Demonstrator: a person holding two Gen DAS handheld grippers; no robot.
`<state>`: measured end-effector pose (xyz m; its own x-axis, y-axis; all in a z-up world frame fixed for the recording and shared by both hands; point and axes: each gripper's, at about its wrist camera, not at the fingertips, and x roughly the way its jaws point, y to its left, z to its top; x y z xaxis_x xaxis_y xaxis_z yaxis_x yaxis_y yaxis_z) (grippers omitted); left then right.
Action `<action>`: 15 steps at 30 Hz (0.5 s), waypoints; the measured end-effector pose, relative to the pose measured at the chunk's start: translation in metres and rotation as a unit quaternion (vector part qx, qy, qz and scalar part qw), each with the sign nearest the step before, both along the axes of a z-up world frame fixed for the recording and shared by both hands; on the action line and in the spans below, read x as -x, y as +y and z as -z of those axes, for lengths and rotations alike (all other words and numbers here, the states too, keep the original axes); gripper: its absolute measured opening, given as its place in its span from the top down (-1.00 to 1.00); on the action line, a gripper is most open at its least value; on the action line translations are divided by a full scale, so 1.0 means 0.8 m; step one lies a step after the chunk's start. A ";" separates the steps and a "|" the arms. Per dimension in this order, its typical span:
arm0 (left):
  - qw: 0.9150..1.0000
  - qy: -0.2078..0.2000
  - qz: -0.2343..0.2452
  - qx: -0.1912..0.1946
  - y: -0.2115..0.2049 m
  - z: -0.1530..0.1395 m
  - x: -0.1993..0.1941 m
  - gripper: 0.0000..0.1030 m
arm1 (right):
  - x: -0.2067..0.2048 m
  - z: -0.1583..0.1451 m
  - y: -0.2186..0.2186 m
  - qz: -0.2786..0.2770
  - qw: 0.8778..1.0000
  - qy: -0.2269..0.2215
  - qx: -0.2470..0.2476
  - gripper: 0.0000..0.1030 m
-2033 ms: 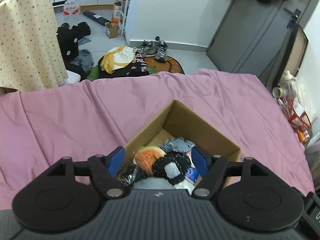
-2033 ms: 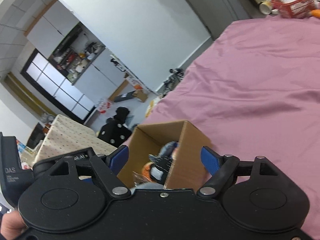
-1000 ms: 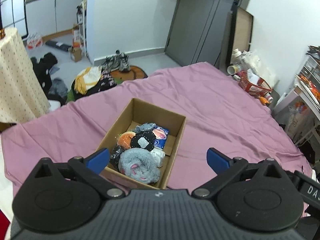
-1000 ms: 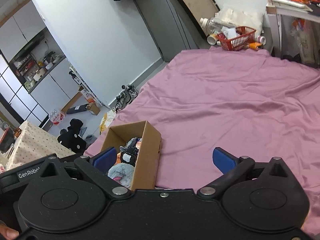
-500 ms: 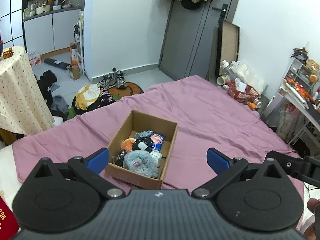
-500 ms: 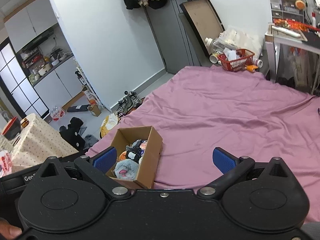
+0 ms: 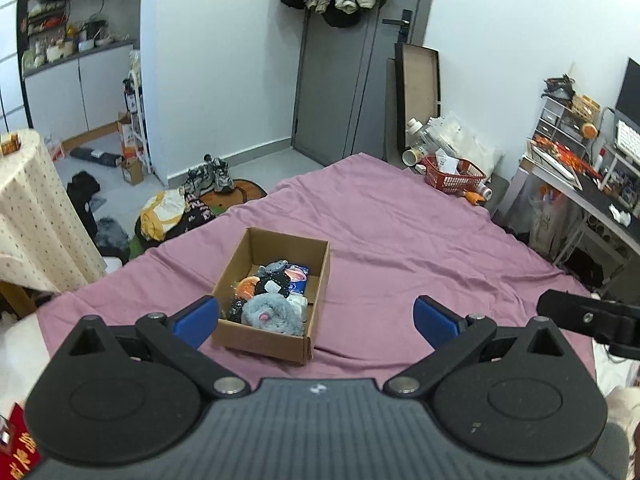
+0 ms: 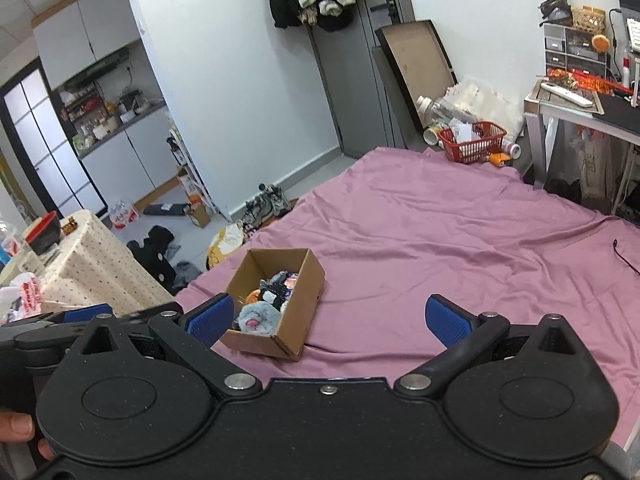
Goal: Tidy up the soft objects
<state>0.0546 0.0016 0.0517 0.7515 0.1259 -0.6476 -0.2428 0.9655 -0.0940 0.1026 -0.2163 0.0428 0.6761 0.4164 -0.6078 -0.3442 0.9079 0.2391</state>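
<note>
A brown cardboard box [image 7: 320, 280] stands on the purple bed sheet [image 7: 400, 248]. It holds several soft objects: a grey fluffy plush [image 7: 269, 313], an orange one [image 7: 248, 285], a black-and-white one and a blue packet. The box also shows in the right wrist view [image 8: 308, 284], with the grey plush [image 8: 256, 316] at its near end. My left gripper [image 7: 316, 318] is open and empty, well back from the box and above the bed. My right gripper [image 8: 328, 316] is open and empty, also far back. Part of the right gripper shows at the left view's right edge [image 7: 592, 316].
A red basket [image 7: 452, 176] and bottles stand at the bed's far corner. A desk with clutter [image 7: 580, 184] is on the right. A cloth-covered table [image 7: 36, 208], clothes and shoes [image 7: 208, 176] lie on the floor on the left. A grey door [image 7: 340, 80] is behind.
Both grippers have pulled up and back from the box. The left gripper, close over the soft objects two seconds ago, now stands wide open and empty far from them.
</note>
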 end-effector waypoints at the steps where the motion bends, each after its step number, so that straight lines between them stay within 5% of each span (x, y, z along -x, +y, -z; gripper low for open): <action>1: 1.000 0.001 0.006 -0.006 -0.004 -0.002 0.004 -0.99 | 0.004 -0.001 -0.004 0.000 1.000 -0.003 -0.004 -1.00; 15: 1.000 -0.001 0.011 -0.028 -0.021 -0.008 0.053 -0.99 | 0.053 0.015 -0.038 0.016 1.000 0.008 -0.025 -1.00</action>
<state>0.0121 -0.0151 0.0578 0.7554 0.1458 -0.6388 -0.2213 0.9744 -0.0392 0.0606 -0.2464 0.0311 0.6803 0.4245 -0.5975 -0.3103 0.9054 0.2899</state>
